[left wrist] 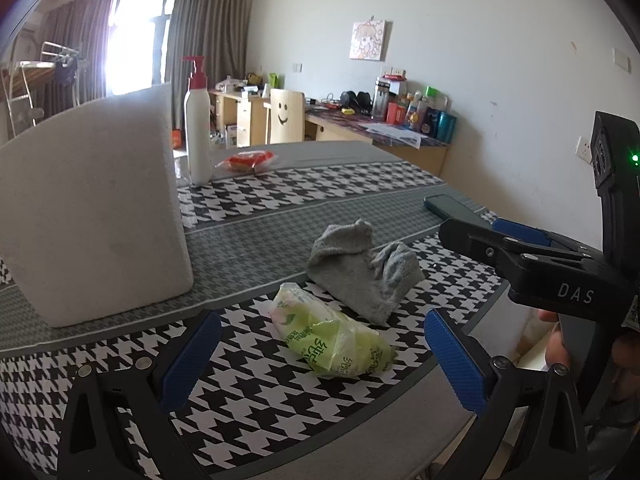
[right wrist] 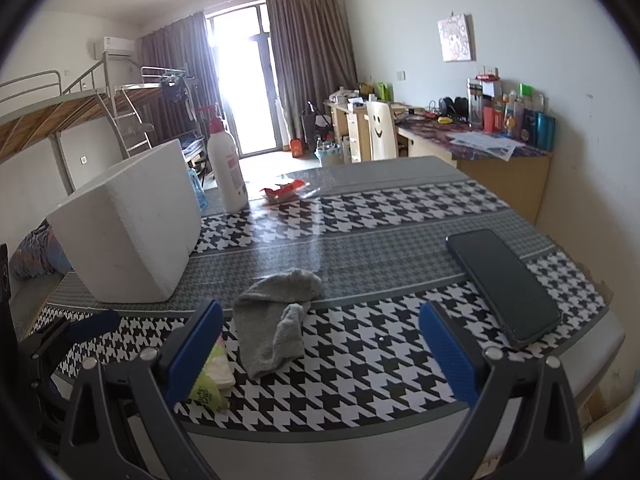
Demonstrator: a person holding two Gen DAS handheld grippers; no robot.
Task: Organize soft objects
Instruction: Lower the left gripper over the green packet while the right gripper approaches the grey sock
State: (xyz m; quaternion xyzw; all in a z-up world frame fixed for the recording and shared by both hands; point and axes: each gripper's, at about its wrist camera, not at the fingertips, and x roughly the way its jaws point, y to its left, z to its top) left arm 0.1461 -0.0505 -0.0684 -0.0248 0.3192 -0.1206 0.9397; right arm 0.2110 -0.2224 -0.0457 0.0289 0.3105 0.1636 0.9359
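Although the green tissue pack [left wrist: 335, 338] shows whole in the left wrist view, in the right wrist view it is mostly hidden behind that gripper's own blue finger, so only a corner peeks out. The print on the pack is too blurred to read. The white foam box [left wrist: 94, 220] is cut off at the left edge of the left view, and what it holds cannot be seen.

The left gripper [left wrist: 320, 360] has its jaws spread wide, holding nothing; the tissue pack lies between the two blue pads without touching either. The right gripper [right wrist: 320, 354] also stands wide open and empty, its jaws framing the grey sock [right wrist: 276, 320] on the bench [right wrist: 360, 392].

The sock lies crumpled on the houndstooth cloth, its long axis running from near the bench's front edge away toward the far side. The tissue pack sits just beside it, nearer the front edge, its long axis slanting from far left to near right. A dark phone [right wrist: 502, 284] lies to the right, well apart from the sock.
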